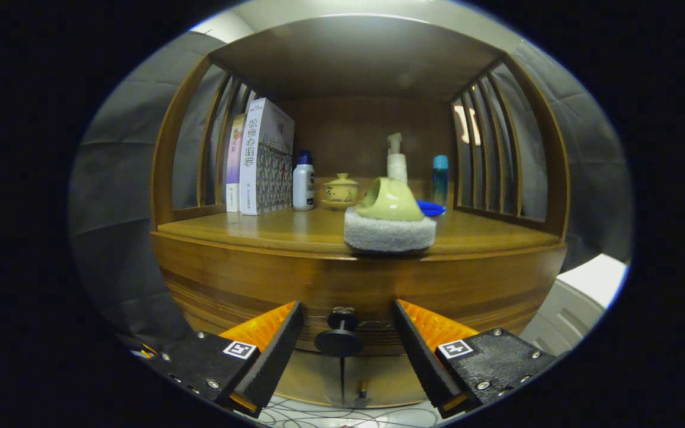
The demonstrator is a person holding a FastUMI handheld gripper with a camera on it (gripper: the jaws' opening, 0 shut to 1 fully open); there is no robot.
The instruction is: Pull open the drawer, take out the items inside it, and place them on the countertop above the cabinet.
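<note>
A: So, where's the drawer [342, 297]?

B: Straight ahead, under the bench [295, 229], front looking closed. Its dark knob [340, 334] sits between the fingers [347, 351], which are spread wide and touching nothing.

A: How will it handle?

B: Rigid wood, I'd guess; the small round knob is the only hold (maybe slippery), so pinch its stem squarely.

A: Room?

B: Open space below and behind. The scrubber [390, 223] sits at the bench's front edge, just above.

"社会心理学" down the white book's [251, 157] spine.
</note>
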